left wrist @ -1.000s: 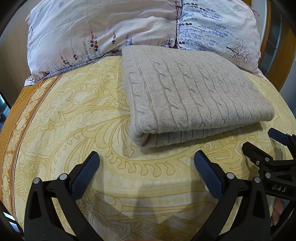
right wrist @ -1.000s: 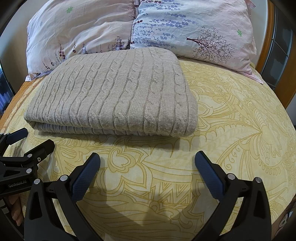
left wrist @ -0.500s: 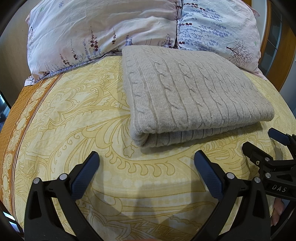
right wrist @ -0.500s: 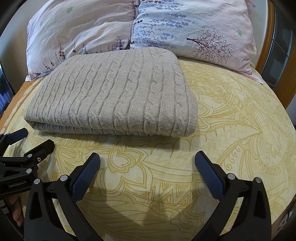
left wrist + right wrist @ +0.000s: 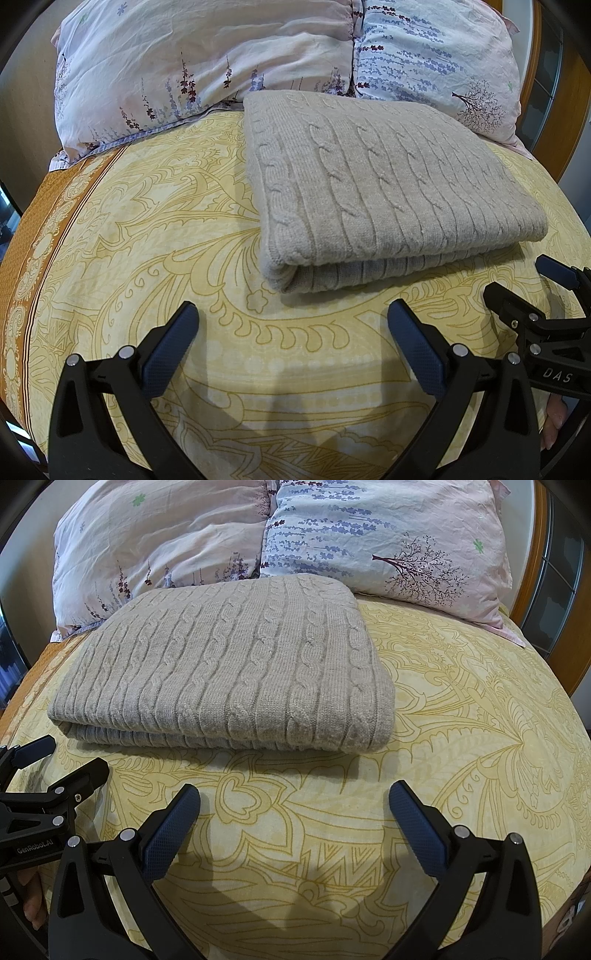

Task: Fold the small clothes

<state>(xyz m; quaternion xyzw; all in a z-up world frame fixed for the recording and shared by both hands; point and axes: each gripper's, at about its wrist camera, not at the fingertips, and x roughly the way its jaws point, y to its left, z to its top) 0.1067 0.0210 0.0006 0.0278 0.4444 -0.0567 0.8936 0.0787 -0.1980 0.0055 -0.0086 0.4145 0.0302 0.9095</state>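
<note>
Beige cable-knit sweater (image 5: 384, 192) lies folded near the bed's (image 5: 147, 229) pillow end.
Left gripper (image 5: 291, 332) and right gripper (image 5: 293, 812) hover spread wide, empty.

Beige cable-knit sweater (image 5: 388, 192), yellow paisley-patterned bedspread (image 5: 147, 229), pale floral pillows (image 5: 207, 59)

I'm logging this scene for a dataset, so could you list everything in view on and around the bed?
knitted garment: one, beige cable knit, folded flat on the bed, just in front of the pillows.
pillows: two, pale floral pink and blue, side by side at the head of the bed.
bedspread: one, yellow with ornate line pattern, orange border on the left side.
headboard: one, orange-brown wood, behind the pillows on the right.
left gripper: one, black with blue pads, open, near the garment's left front corner.
right gripper: one, black with blue pads, open, empty.
</note>
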